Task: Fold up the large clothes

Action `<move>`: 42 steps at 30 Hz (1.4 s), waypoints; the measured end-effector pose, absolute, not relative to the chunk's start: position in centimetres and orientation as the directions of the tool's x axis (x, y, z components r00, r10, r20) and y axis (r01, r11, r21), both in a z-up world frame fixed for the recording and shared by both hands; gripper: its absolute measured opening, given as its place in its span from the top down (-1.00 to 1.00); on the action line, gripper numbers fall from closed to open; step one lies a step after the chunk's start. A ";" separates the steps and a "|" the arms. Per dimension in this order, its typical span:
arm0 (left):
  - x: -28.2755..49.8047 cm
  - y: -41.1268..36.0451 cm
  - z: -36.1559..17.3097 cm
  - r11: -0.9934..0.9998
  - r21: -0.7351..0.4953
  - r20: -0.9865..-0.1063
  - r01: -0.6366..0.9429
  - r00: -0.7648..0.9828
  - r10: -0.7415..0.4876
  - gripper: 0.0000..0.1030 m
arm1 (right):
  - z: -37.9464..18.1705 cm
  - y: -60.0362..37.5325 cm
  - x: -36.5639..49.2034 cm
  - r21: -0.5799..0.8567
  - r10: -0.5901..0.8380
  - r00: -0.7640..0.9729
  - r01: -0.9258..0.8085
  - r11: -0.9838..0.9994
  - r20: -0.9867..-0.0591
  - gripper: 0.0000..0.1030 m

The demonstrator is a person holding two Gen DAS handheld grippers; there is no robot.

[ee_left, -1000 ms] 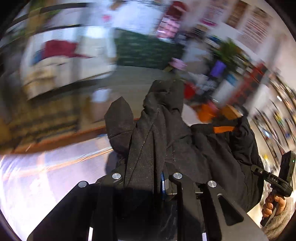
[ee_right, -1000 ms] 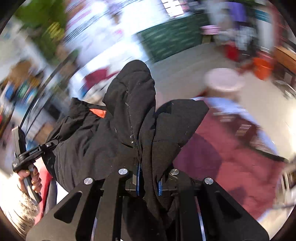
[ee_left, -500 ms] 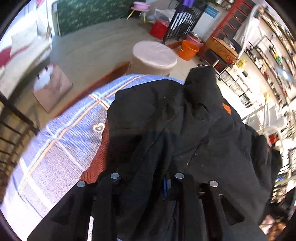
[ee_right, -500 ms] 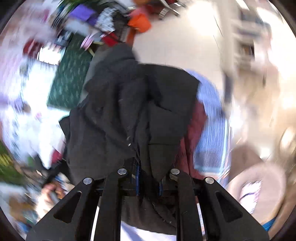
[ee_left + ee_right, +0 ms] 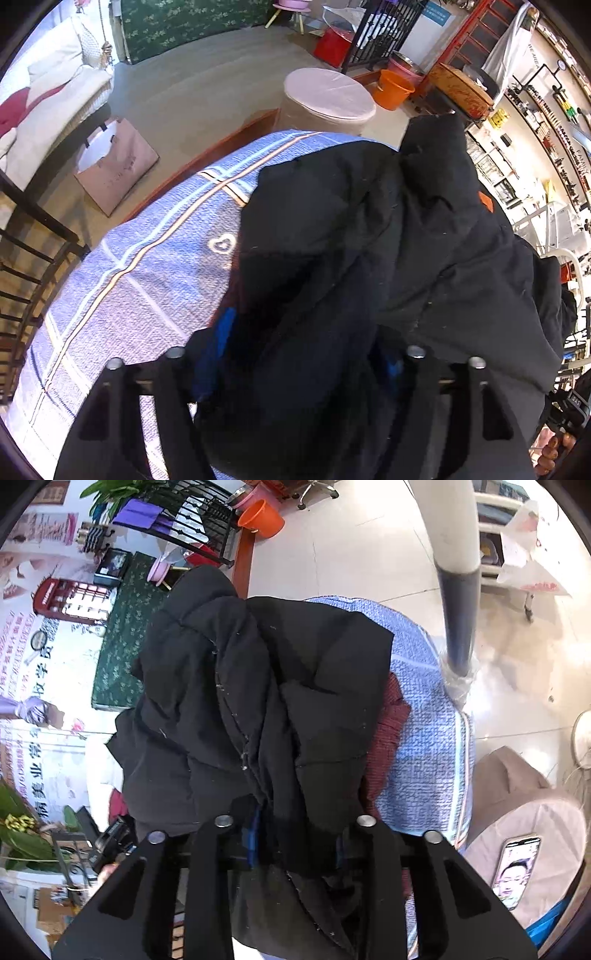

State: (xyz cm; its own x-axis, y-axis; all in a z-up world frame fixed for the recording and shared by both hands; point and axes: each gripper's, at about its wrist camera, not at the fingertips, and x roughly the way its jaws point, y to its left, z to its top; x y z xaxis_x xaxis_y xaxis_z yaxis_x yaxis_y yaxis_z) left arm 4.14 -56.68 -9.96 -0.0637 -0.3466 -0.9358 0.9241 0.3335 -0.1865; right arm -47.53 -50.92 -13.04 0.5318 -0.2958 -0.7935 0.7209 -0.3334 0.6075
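A: Where is the big black padded jacket?

B: It lies in a crumpled heap on the blue checked cloth with orange and white stripes that covers the table, and one part of it hangs past the far edge. A small orange patch shows on its right side in the left wrist view.

A: And the left gripper?

B: Its jaws have just been opening and now stand wide. Jacket fabric bulges up between the fingers, but the blue pad on the left finger is bare, so the cloth looks let go.

A: The right gripper?

B: Its jaws have just been opening too, though less far. A fold of the jacket hangs through the gap between the two fingers; the pads do not seem to pinch it.

A: Anything under the jacket?

B: A dark red ribbed garment peeks out at its right edge, on the blue cloth.

A: What else is around?

B: A round stool with a pale pink cover, an orange plastic bucket and a pink paper bag on the floor. A phone with a lit screen lies on a mauve cushioned seat.
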 end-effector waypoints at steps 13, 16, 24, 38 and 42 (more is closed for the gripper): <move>10.3 -50.6 -4.3 0.424 -0.295 -0.883 0.856 -0.074 -0.464 -0.70 | -10.0 -50.5 -48.2 0.569 -0.284 0.493 0.737 -0.365 -0.822 -0.18; 11.5 -50.2 -2.5 0.449 -0.371 -0.852 0.813 -0.106 -0.512 -0.70 | -9.0 -50.3 -48.4 0.543 -0.295 0.459 0.753 -0.371 -0.838 -0.18; 2.3 -47.0 0.5 0.345 -0.265 -0.887 0.900 -0.088 -0.453 -0.87 | -5.3 -48.4 -47.3 0.350 -0.277 0.270 0.886 -0.304 -0.922 -0.47; -13.1 -43.0 0.9 0.135 0.026 -0.940 0.990 0.070 -0.334 -0.88 | -0.6 -42.9 -34.1 0.089 -0.233 0.113 0.990 0.111 -0.966 -0.61; -13.5 -42.9 1.9 0.083 0.065 -0.927 0.994 0.091 -0.363 -0.88 | 0.6 -41.7 -33.2 0.063 -0.266 0.087 0.993 0.100 -0.960 -0.61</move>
State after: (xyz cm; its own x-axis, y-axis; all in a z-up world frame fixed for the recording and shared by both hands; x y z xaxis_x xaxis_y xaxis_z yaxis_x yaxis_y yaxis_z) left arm -13.46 -42.94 1.93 0.0907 -0.3632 -0.9273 0.9944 0.0831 0.0647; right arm -33.23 -41.65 0.60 0.0875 -0.2663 -0.9599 0.9930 0.0998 0.0628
